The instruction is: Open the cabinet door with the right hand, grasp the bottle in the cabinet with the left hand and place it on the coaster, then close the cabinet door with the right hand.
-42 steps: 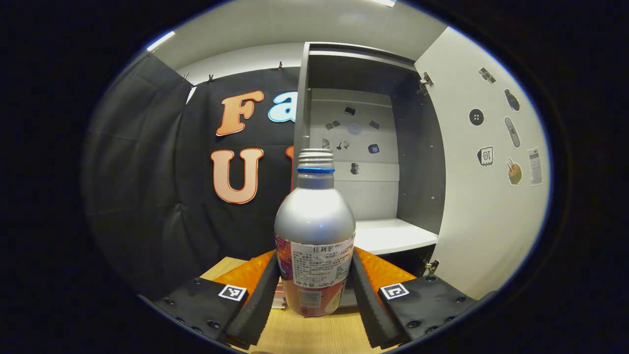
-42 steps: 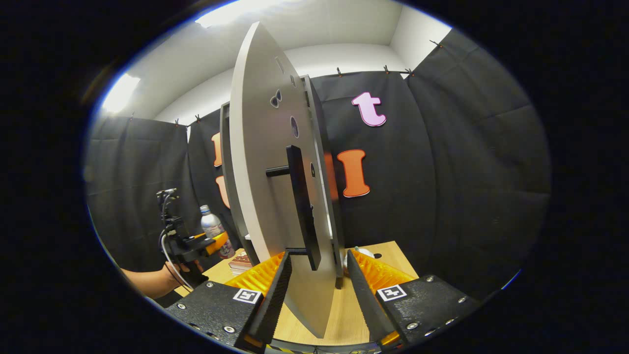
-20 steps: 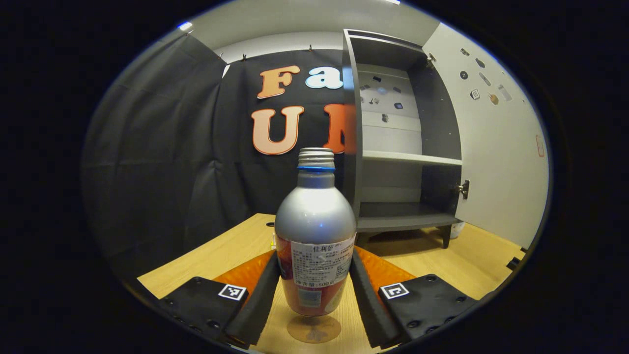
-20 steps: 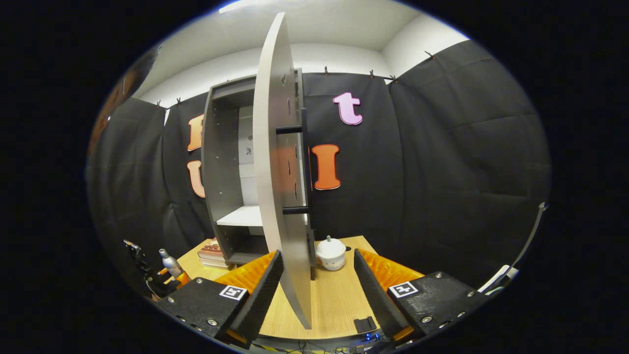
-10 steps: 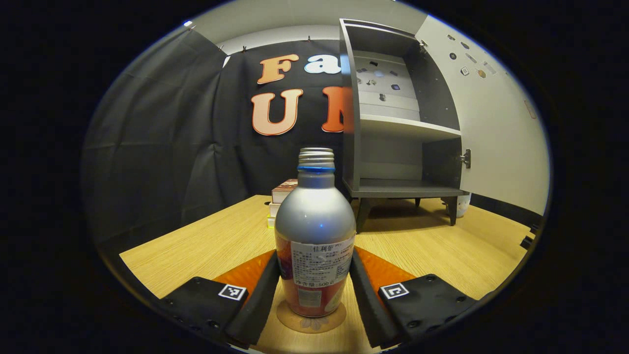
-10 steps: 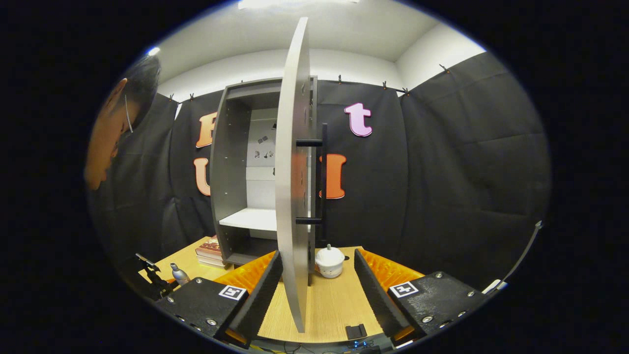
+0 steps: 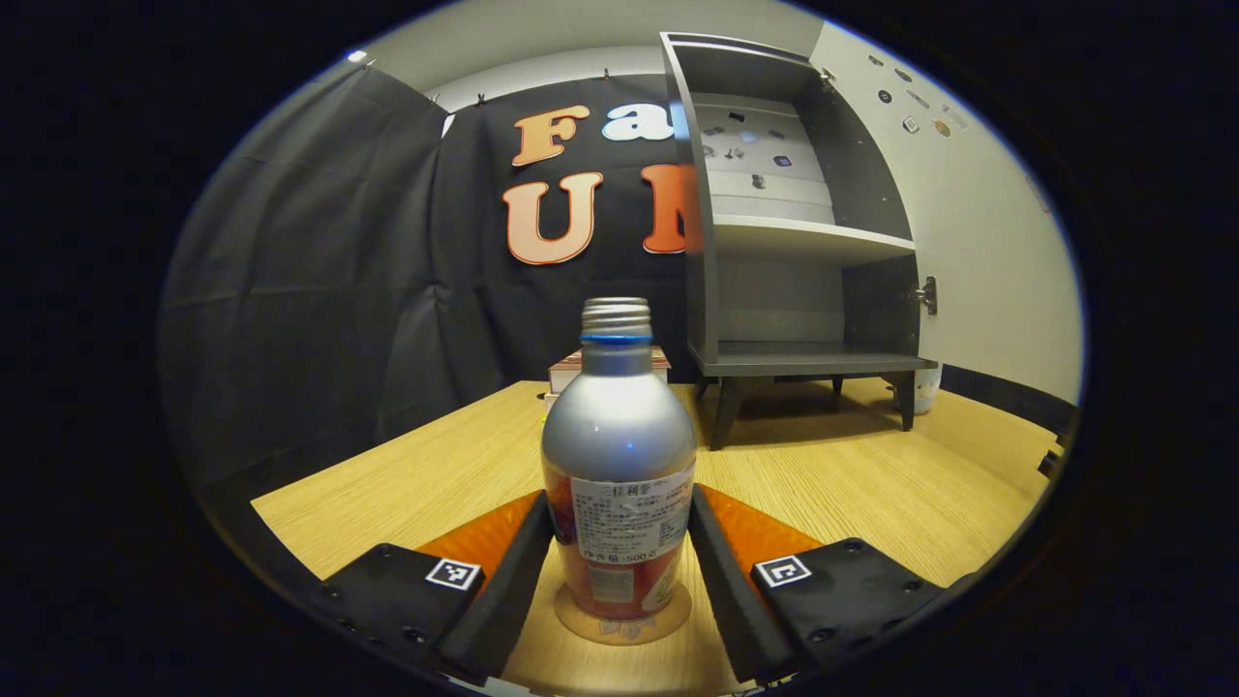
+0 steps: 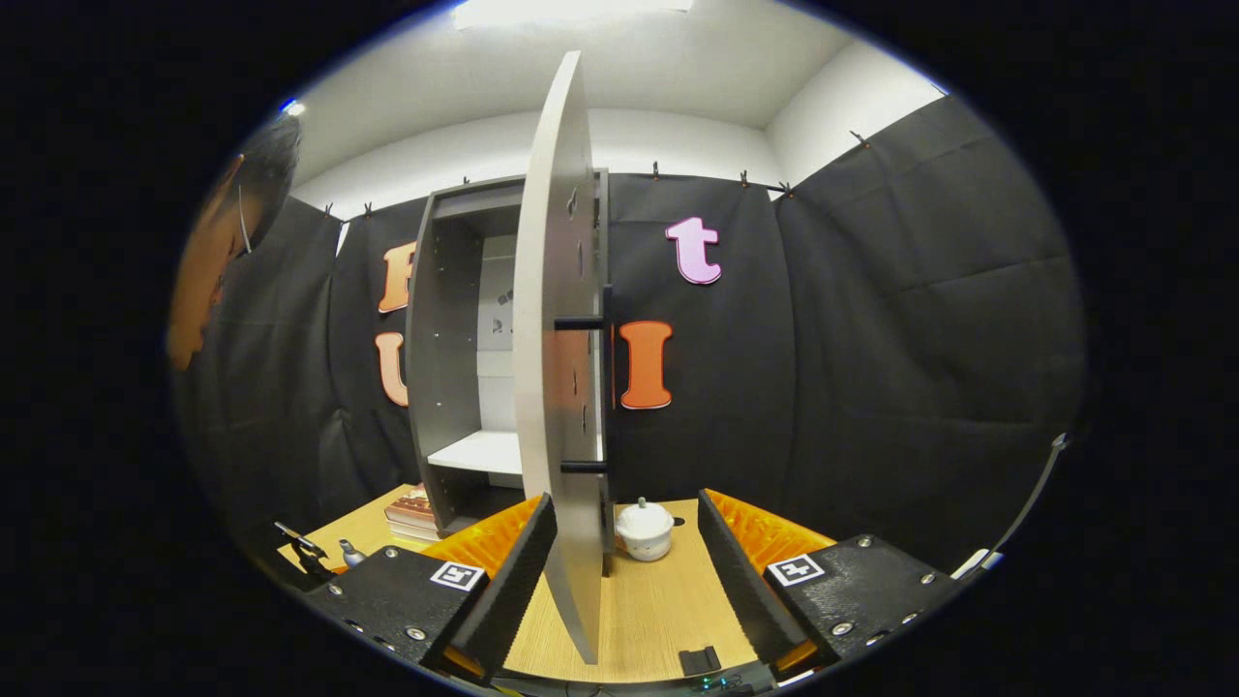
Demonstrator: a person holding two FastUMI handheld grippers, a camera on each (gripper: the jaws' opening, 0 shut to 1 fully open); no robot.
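With the bottle [image 7: 619, 465] standing upright on the coaster [image 7: 623, 620], the left tongs [image 7: 619, 561] clamp its lower body to steady it, while the right tongs [image 8: 619, 571] gape apart, straddling the cabinet door [image 8: 552, 387] edge untouching, ready to close it.

I find both views evenly lit from overhead; a ceiling light [image 8: 571, 10] glares white at the top of the right gripper view. The bottle [image 7: 619, 465] carries a soft highlight on its shoulder. The cabinet [image 7: 794, 223] casts a shadow on the tabletop [image 7: 871, 484] beneath it. Focus is sharp centrally; the cabinet door [image 8: 552, 368] bows strongly, and edges darken and smear.
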